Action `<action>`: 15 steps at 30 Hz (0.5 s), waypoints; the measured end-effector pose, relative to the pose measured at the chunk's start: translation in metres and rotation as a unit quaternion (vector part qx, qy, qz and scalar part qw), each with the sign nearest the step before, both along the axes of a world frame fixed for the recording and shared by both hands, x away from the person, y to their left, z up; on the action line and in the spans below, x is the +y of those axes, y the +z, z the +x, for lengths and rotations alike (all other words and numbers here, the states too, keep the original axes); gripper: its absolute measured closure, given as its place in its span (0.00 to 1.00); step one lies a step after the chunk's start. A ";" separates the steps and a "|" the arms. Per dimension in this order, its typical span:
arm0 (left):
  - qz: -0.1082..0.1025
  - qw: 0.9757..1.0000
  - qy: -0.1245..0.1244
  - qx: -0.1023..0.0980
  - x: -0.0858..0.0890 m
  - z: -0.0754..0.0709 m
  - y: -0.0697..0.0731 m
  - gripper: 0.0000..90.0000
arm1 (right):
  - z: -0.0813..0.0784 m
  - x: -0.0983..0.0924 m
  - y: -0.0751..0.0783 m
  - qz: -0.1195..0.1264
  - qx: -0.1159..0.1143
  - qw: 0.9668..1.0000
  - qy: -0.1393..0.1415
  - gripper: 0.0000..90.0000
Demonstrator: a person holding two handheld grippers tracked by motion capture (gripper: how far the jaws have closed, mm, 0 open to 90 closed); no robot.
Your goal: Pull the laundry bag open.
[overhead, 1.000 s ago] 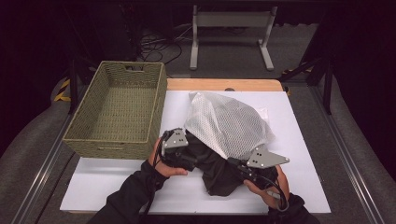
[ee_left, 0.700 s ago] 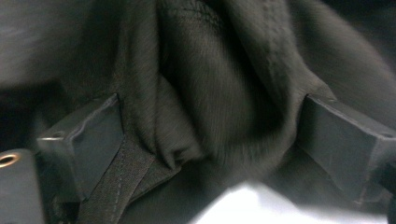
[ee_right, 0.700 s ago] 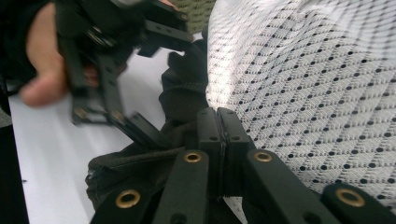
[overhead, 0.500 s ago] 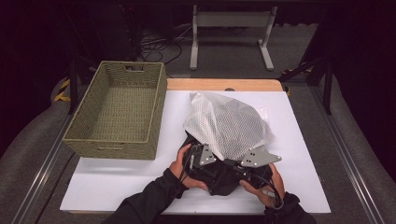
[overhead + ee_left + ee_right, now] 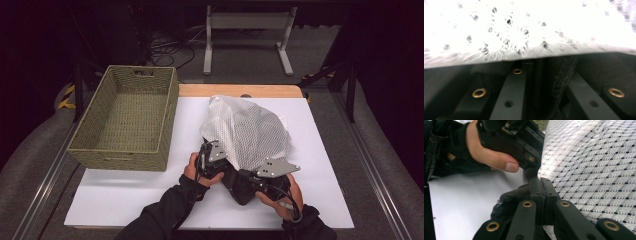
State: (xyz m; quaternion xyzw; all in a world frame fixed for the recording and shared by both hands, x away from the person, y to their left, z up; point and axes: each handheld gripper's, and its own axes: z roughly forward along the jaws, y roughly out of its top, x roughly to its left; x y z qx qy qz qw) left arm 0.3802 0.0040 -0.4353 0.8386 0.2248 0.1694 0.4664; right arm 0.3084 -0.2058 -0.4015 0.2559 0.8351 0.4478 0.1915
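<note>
**A:** High view first. The white mesh laundry bag (image 5: 247, 132) is heaped mid-table on the white table cover (image 5: 125, 200), right of the woven basket (image 5: 122, 159). A black garment (image 5: 245, 187) spills from its near edge.

**B:** Which way does the bag point?

**A:** Its long axis runs from the person out to the far-left, and I'd say the mouth faces the person. The left gripper (image 5: 225, 172) and right gripper (image 5: 246, 176) crowd that mouth, almost touching.

**B:** Left gripper view?

**A:** Blurry mesh (image 5: 524, 25) fills the top. The left gripper's (image 5: 529, 62) jaws have just been closing, with a strip of dark cloth (image 5: 559, 75) between them. It looks pinched.

**B:** And the right gripper view?

**A:** The right gripper (image 5: 540, 182) is clenched tight, with white mesh showing between its jaws lower down, so it grips the bag's (image 5: 594, 170) hem. Opposite it, the left gripper (image 5: 531, 170) nips black cloth (image 5: 506, 202).

**B:** What could go wrong?

**A:** The two pinches sit so close that one pull could drag bag and garment together. That would collapse the mouth. The thin hem could also slip out of the right jaws, and the left may have caught mesh along with the cloth.
</note>
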 end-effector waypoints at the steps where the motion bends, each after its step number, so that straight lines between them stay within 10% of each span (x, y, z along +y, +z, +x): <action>1: -0.008 1.000 0.004 -0.010 0.005 -0.003 0.007 0.92 | -0.001 0.000 0.003 0.005 -0.003 1.000 0.000 1.00; 12: -0.070 0.994 0.044 -0.070 0.050 -0.035 0.073 0.93 | -0.011 0.025 0.063 0.076 -0.048 0.995 0.044 1.00; 15: -0.057 0.995 0.034 -0.077 0.050 -0.043 0.075 0.92 | -0.019 0.029 0.077 0.084 -0.064 0.993 0.057 1.00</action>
